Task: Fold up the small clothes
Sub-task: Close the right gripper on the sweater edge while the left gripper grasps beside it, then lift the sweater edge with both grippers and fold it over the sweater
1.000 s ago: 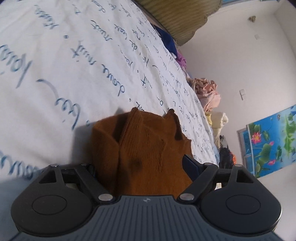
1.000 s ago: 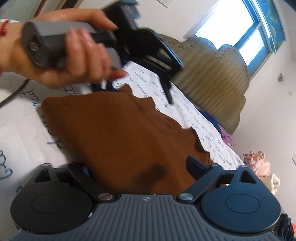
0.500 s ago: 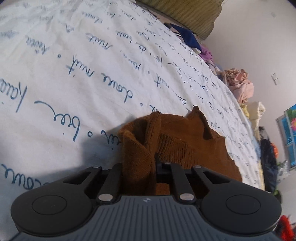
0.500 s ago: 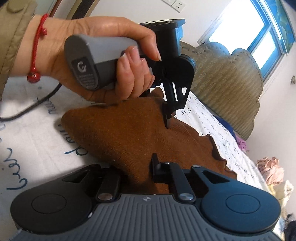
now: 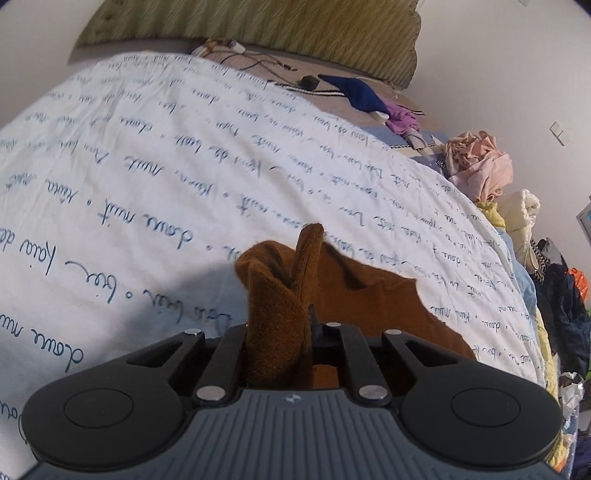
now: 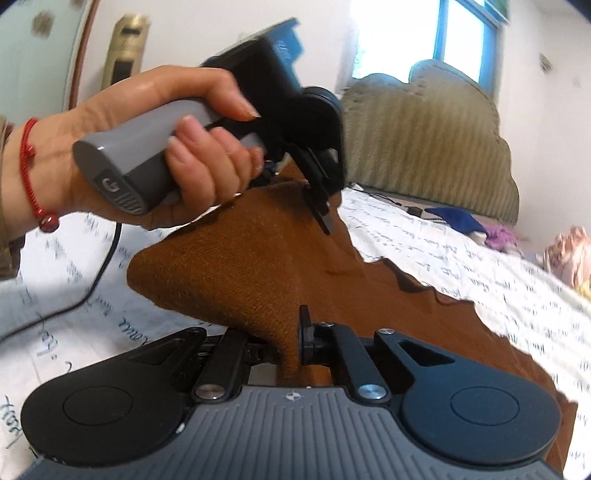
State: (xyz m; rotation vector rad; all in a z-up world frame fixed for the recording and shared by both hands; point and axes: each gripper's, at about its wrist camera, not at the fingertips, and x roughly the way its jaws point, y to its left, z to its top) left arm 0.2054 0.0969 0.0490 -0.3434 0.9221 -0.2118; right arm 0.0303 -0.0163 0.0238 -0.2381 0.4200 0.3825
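Bed sheet (image 5: pixel 155 177), white with blue script, fills both views; the brown knit garment (image 6: pixel 258 266) lies on it, near edge now off the surface. Change over the last second: both sets of jaws, apart 1 s ago, are now together, each clamped on a bunched fold of the knit, and both have risen, so the cloth between them hangs as a taut ridge in the right wrist view. Judgement: grasp step done, lift begun, fold-over comes next. Garment's long axis runs away from the cameras toward the striped headboard (image 5: pixel 258 33); the far scalloped hem rests flat on the sheet. Left gripper (image 5: pixel 308 325) pinches 1 corner, a tuft poking up past it. Right gripper (image 6: pixel 295 345) pinches the other. Left hand (image 6: pixel 159 147) grips its handle, visible above the ridge.
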